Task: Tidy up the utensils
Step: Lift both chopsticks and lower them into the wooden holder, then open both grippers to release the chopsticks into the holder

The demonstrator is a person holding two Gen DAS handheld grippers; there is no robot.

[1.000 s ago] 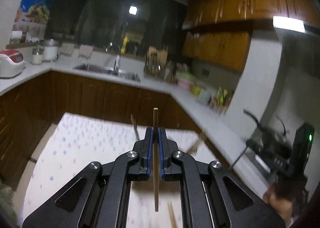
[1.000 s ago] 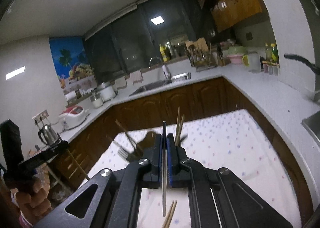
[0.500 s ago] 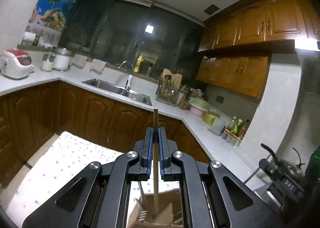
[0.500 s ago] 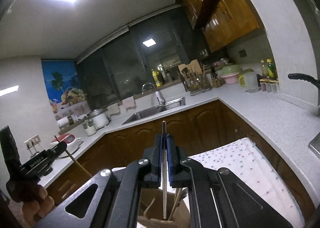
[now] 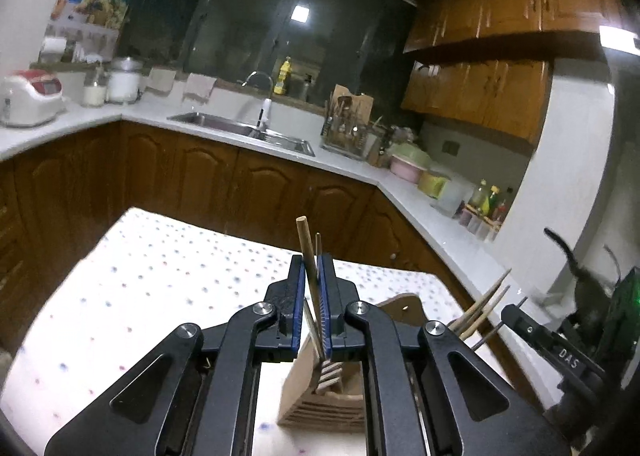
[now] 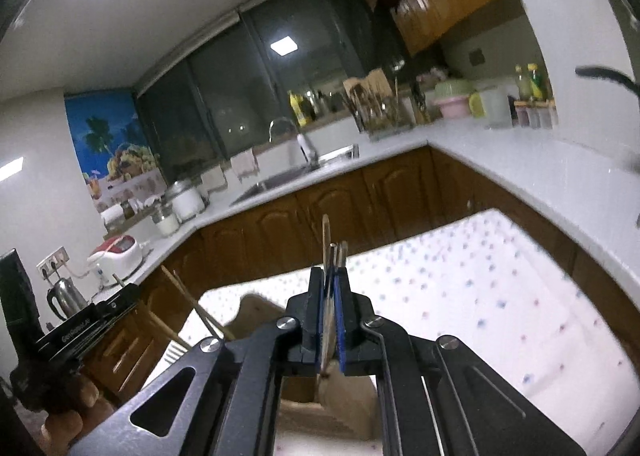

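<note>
Wooden chopstick (image 5: pixel 307 256) leans toward 11 o'clock between the left gripper (image 5: pixel 311 268) pads, which stand narrowly apart, seemingly not pinching it. Below, at 6 o'clock, sits the cardboard utensil holder (image 5: pixel 320 396) on the dotted tablecloth (image 5: pixel 140 288). The right gripper (image 6: pixel 330 280) clamps a thin utensil handle (image 6: pixel 326 240) over the holder.

wooden chopstick (image 5: pixel 307 256) leans tilted above slotted wooden holder (image 5: pixel 324 404).

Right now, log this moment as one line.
left gripper: loosened, chopstick leaning between pads | right gripper: shut on utensil | both above wooden holder
</note>
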